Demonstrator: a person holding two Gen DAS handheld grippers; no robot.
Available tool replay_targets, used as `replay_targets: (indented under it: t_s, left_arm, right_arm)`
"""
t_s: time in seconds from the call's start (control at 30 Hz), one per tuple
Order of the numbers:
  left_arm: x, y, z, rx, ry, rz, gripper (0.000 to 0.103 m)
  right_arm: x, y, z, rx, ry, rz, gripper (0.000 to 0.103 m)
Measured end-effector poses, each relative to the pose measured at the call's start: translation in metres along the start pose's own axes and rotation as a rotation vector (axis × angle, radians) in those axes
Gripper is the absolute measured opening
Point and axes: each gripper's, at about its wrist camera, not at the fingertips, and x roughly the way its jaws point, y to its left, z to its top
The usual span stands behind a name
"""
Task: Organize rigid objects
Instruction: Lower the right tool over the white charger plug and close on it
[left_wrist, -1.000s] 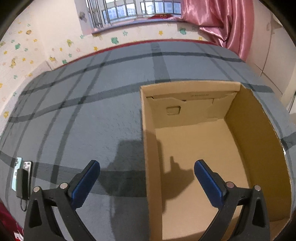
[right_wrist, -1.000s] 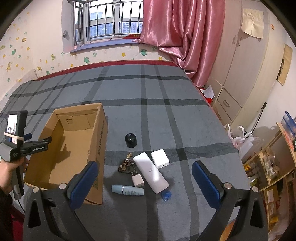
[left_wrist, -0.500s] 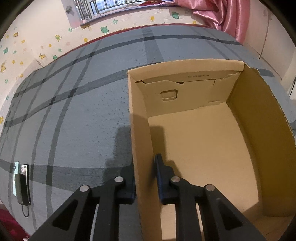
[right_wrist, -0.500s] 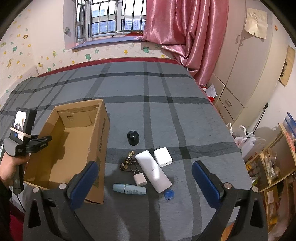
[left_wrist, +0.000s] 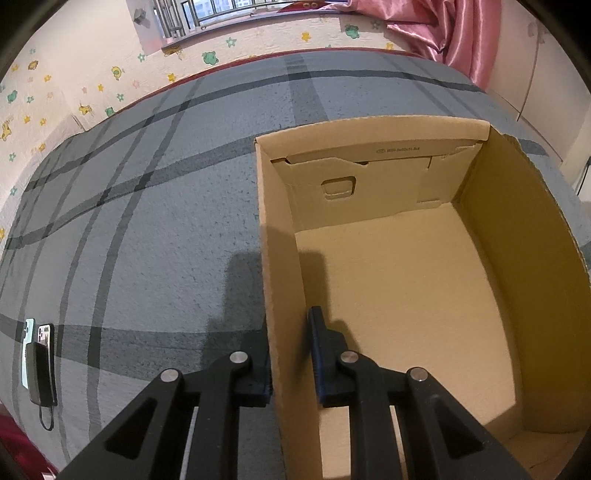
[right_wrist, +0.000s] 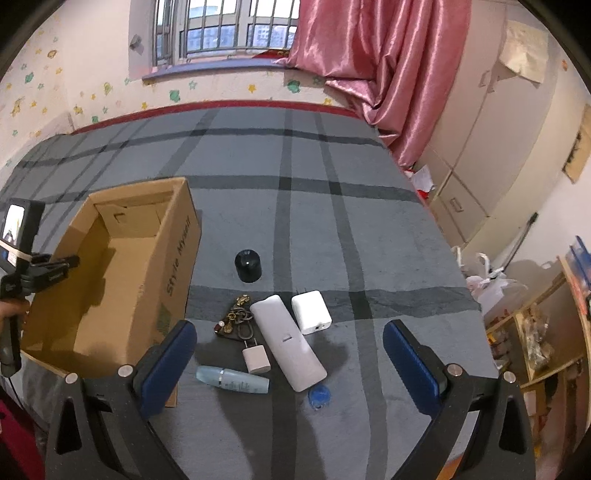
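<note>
An open cardboard box (left_wrist: 406, 295) stands on the grey plaid bedspread, with nothing inside. My left gripper (left_wrist: 289, 325) is shut on its left wall, one finger outside and one inside. In the right wrist view the box (right_wrist: 177, 258) sits at the left, and the left gripper's handle (right_wrist: 48, 269) is in a person's hand. My right gripper (right_wrist: 288, 328) hangs open above a cluster of small items: a long white device (right_wrist: 286, 347), a white box (right_wrist: 311, 312), a white charger plug (right_wrist: 256, 358), a key bunch (right_wrist: 236, 319), a pale blue tube (right_wrist: 232, 379), a blue cap (right_wrist: 319, 397) and a black cylinder (right_wrist: 247, 264).
A phone and a power bank with a cable (left_wrist: 37, 365) lie at the bedspread's left edge. A pink curtain (right_wrist: 369, 74) and wardrobe doors (right_wrist: 498, 147) stand to the right. Plastic bags (right_wrist: 487, 280) and a shelf (right_wrist: 535, 350) sit past the bed's right edge.
The left gripper went from wide open to shut on the box's left wall. The right gripper sank a little toward the small items, still open.
</note>
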Motion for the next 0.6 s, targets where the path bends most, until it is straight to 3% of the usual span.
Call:
replay_targets:
  t_s: [0.4,0.6]
  left_arm:
    - [0.000,-0.001,-0.001,0.000,-0.002,0.001,0.017]
    - [0.000,-0.002,-0.002,0.002,-0.003,0.004,0.017]
  right_arm:
    - [0.081,-0.024,0.002,-0.045,0.106,0.076,0.103]
    - [0.124,-0.032,0.004,-0.061,0.153,0.050,0.103]
